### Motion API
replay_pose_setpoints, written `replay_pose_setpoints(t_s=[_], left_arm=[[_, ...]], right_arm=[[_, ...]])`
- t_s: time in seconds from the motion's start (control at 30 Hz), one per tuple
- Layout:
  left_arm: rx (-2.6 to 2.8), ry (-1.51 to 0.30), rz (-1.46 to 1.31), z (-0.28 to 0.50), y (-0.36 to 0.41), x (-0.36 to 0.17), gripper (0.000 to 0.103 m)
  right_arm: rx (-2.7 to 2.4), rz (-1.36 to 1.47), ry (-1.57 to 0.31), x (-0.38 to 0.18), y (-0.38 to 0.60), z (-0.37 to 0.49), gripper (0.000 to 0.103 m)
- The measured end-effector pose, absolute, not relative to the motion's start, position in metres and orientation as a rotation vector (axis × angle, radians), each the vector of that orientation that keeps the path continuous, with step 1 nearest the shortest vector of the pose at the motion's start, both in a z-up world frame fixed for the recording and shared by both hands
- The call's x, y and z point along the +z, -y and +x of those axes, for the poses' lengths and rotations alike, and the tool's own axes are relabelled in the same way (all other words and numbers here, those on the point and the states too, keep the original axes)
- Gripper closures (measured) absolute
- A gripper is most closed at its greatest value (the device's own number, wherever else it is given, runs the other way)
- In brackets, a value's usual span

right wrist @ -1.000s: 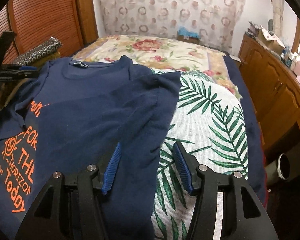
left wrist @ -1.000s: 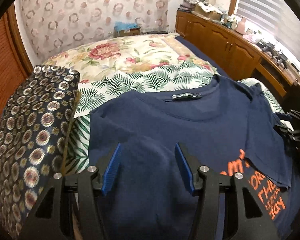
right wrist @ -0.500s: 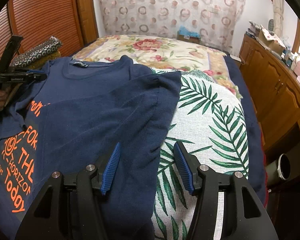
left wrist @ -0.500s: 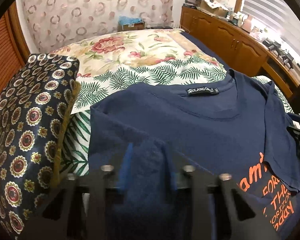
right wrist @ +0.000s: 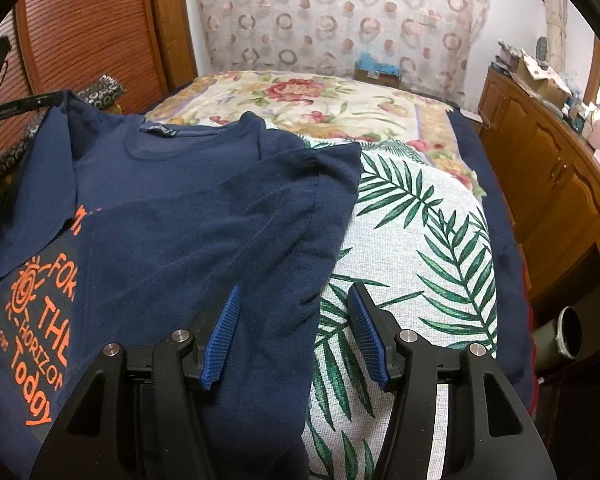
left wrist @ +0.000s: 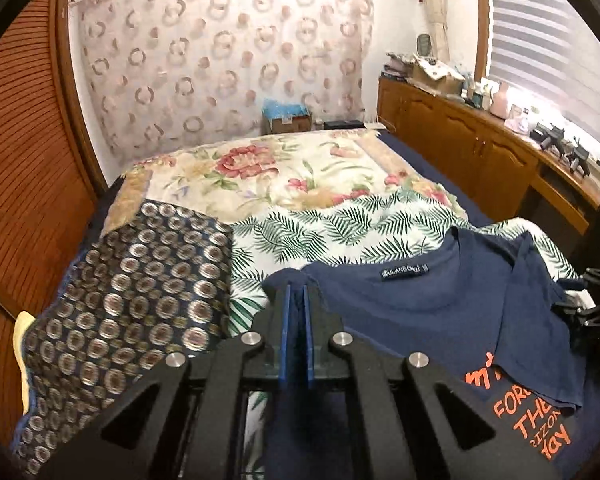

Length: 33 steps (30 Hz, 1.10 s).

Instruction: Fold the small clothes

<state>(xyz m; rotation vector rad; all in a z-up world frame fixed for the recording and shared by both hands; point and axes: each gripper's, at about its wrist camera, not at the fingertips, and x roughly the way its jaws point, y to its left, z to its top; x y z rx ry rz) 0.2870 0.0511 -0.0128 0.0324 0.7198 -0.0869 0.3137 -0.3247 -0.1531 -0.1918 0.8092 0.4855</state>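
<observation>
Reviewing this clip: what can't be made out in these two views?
- Left wrist view: how much navy T-shirt the left gripper pinches; its closed jaws hide it.
- Right wrist view: shirt hem, cut off by the bottom edge below the open right gripper.
- Collar label: too small.

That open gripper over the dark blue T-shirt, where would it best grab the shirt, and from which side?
Probably the free side edge of the navy T-shirt, right between the fingers of the open right gripper. That edge lies as a flat, already folded-in layer on the palm-leaf sheet, so coming in low from the sheet side should let one finger slide beneath it. The left gripper already pinches the opposite side.
</observation>
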Motion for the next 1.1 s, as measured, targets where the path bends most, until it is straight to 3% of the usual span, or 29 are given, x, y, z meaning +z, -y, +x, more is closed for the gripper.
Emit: replay_pose_setpoints(t_s=[0.7,0.73,0.8,0.83,0.87,0.93,1.1], left_arm=[[-0.119,-0.653,-0.013,0.261,-0.069,-0.004,0.100],[-0.123,-0.650,-0.015,0.260,-0.069,-0.003,0.100],[-0.135,-0.645,-0.020,0.256,-0.067,-0.002,0.100],[-0.148,-0.643,-0.028,0.252,-0.065,-0.002,0.100],[-0.155,-0.644,-0.030,0.250,-0.063,-0.001,0.100],[-0.178,-0.637,-0.030,0.239,-0.058,0.001,0.100],[-0.209,-0.594,-0.031,0.203,-0.052,0.015,0.100]], right_arm=[[0.464,-0.201,-0.877,-0.145,0.308,0.398,0.046],[0.456,-0.215,-0.865,-0.145,0.306,0.396,0.052],[0.466,-0.214,-0.856,-0.144,0.306,0.396,0.071],[0.485,-0.211,-0.856,-0.144,0.304,0.395,0.087],[0.492,-0.221,-0.850,-0.142,0.301,0.391,0.094],[0.499,-0.224,-0.818,-0.135,0.297,0.381,0.099],[0.498,-0.198,-0.660,-0.091,0.296,0.332,0.099]])
